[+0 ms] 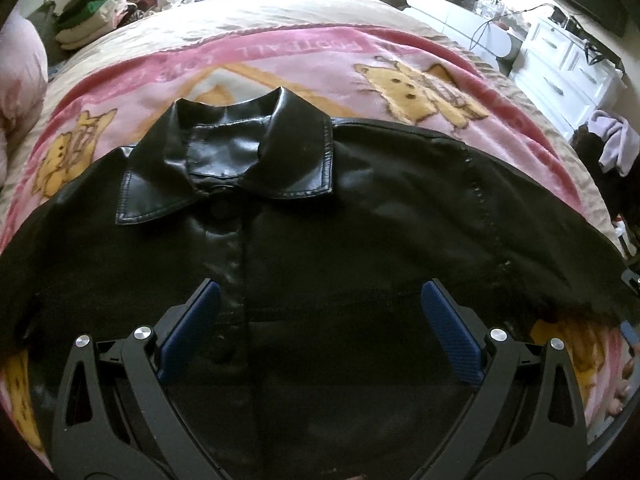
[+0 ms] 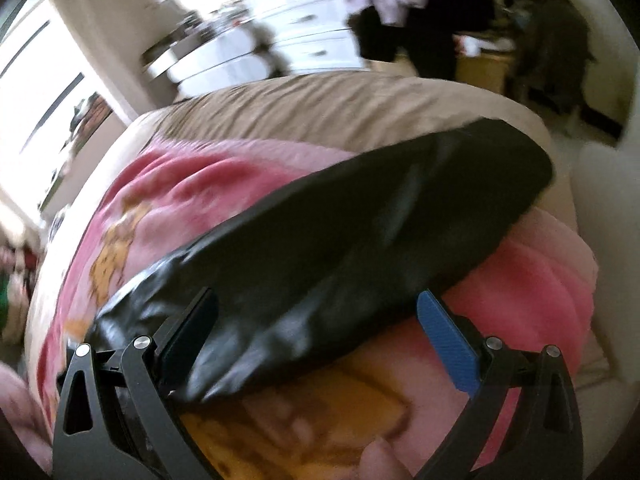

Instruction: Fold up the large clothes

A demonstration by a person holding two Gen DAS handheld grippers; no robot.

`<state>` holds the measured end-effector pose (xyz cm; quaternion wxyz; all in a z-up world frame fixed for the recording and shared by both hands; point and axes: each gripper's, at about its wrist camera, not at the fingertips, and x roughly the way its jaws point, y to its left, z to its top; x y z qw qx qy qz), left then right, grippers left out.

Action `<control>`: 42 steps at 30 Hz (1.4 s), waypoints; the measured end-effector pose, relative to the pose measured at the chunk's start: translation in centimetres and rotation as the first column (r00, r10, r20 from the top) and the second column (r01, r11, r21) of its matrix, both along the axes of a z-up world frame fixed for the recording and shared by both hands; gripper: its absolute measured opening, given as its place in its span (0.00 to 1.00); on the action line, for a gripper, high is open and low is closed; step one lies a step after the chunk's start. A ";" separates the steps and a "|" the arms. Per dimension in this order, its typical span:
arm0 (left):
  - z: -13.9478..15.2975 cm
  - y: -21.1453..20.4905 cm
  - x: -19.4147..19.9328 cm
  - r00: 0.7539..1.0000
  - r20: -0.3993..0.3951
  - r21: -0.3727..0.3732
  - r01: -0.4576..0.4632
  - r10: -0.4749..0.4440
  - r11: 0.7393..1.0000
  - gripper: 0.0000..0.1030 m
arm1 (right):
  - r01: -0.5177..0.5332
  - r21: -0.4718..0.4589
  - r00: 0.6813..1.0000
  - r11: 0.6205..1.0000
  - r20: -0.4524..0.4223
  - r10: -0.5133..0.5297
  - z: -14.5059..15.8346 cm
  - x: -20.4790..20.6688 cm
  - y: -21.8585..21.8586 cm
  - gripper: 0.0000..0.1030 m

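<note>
A black leather jacket (image 1: 320, 208) lies front-up, buttoned, spread flat on a pink blanket (image 1: 280, 64) over the bed, collar away from you. Your left gripper (image 1: 320, 312) hovers above the jacket's chest, jaws wide apart, holding nothing. Your right gripper (image 2: 318, 328) is also wide open and empty, over the jacket's sleeve (image 2: 360, 232). Folding seems not yet begun; next likely means pinching that sleeve and carrying it across the body.
</note>
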<state>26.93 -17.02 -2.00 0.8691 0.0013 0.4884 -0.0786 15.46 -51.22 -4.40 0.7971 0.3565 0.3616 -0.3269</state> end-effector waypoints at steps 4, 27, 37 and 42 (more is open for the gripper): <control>0.0 -0.2 0.2 1.000 -0.009 0.005 0.006 -0.006 1.000 0.91 | 0.077 0.041 0.997 0.996 -0.012 -0.077 -1.6 -0.7 -1.9 0.96; 5.9 6.6 -0.6 0.998 0.041 -0.065 -0.035 0.038 0.997 0.91 | -0.142 -0.001 0.868 0.990 0.481 0.125 4.9 2.4 -3.5 0.08; 8.3 11.6 -1.4 0.996 0.038 -0.188 -0.076 0.085 0.979 0.91 | -0.433 -0.265 0.717 0.861 0.478 0.508 15.0 9.3 7.6 0.07; 9.4 14.6 -1.7 0.992 0.036 -0.263 -0.104 0.118 0.959 0.91 | -0.584 -0.376 0.564 0.719 0.450 0.693 17.8 11.0 15.2 0.07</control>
